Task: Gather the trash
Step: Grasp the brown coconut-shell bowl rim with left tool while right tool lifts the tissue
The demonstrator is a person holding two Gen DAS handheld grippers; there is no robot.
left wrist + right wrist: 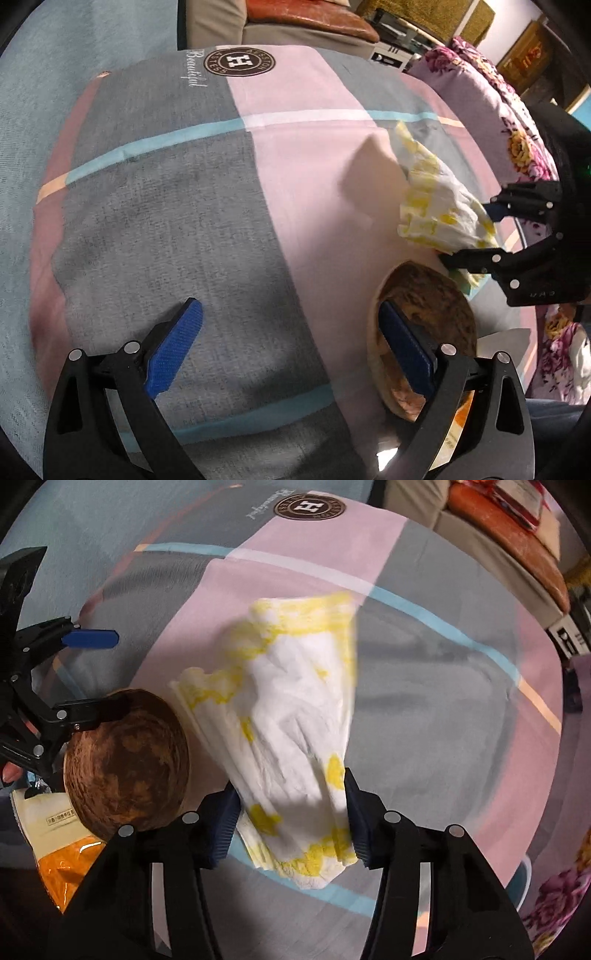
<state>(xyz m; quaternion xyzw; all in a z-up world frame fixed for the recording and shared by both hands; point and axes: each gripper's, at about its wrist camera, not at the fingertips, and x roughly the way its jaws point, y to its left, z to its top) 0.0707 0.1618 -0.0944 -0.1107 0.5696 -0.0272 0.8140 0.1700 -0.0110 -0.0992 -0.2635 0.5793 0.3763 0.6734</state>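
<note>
The napkin (295, 716) was white with yellow blotches. The bowl (127, 760) was mottled brown. The cloth (184, 206) under them showed grey and pink blocks with blue, white and peach stripes. The pads (173, 354) were blue.

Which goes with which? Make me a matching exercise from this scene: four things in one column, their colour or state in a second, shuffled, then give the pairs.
Things:
1. tissue
2. wooden bowl
3. left gripper
4. packet

Colour or state:
A. orange and cream, lying beside the bowl
B. white with yellow blotches, clamped in the right gripper
C. wide open, one finger inside the bowl
D. brown and mottled, resting on the patchwork cloth

Pairs: 1-B, 2-D, 3-C, 4-A
</note>
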